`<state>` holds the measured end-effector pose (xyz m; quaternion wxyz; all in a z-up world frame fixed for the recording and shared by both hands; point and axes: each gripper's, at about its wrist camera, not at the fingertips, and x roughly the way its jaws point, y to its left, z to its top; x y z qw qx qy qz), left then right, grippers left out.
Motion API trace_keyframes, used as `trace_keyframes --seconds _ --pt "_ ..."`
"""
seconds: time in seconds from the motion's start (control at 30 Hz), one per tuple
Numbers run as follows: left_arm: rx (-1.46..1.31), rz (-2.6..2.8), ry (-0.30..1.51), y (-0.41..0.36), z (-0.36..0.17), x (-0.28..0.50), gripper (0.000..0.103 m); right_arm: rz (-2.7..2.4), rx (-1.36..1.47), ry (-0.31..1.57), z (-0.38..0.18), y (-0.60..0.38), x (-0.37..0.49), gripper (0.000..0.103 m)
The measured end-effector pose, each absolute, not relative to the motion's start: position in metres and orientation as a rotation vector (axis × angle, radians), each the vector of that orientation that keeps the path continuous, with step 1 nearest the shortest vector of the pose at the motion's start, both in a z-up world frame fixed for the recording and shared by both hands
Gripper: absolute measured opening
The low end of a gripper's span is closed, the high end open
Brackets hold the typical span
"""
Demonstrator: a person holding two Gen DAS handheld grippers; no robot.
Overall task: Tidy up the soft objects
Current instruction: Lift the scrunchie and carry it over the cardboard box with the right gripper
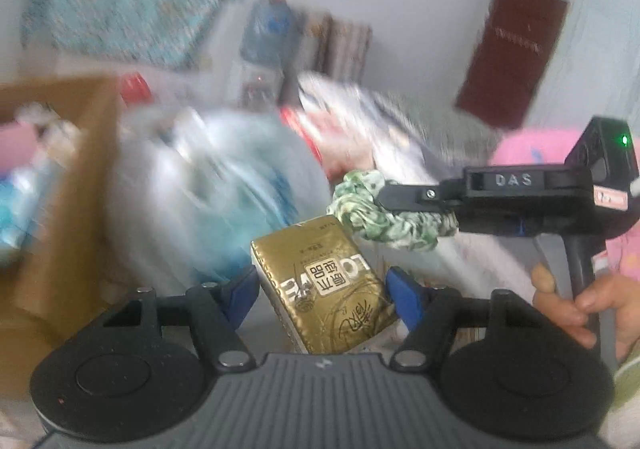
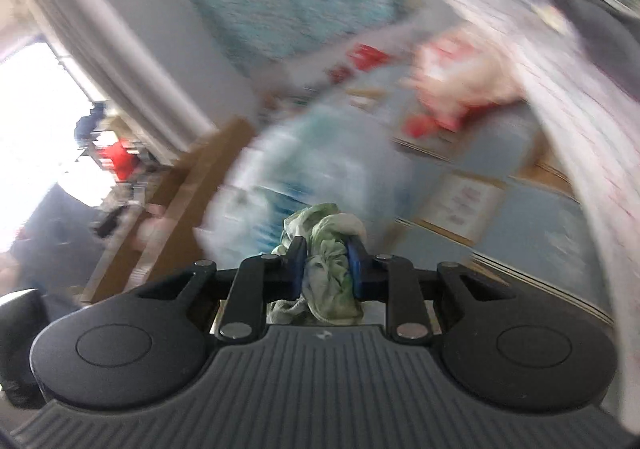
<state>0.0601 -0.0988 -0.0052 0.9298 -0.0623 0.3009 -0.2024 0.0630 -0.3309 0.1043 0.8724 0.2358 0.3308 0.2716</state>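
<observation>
The left claw (image 1: 322,297) clamps a gold packet (image 1: 324,289); the right claw (image 2: 326,267) pinches a green scrunchie (image 2: 326,249).

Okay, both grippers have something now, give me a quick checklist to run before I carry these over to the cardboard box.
1. Left gripper pads on gold tissue pack: ok, pack sits between the blue pads.
2. Right gripper shut on green scrunchie: ok, fabric pinched.
3. Scrunchie hanging loose: cannot tell, part dangles outside the jaws.
4. Cardboard box has room: cannot tell, blurred.
5. Plastic bag clear of the path: not ok, it sits beside the box.
6. Grippers apart: ok.
</observation>
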Motion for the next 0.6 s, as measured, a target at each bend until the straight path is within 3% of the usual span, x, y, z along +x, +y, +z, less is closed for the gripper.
trace_keyframes --seconds 0.23,0.6 --pt "-0.139 -0.218 0.497 -0.01 0.049 0.039 0.071 0.92 0.497 0.669 0.154 -0.243 0.09 0.021" --pt "-0.194 -0.061 0.803 0.091 0.016 0.088 0.071 1.091 0.173 0.91 0.149 -0.071 0.134 0.021"
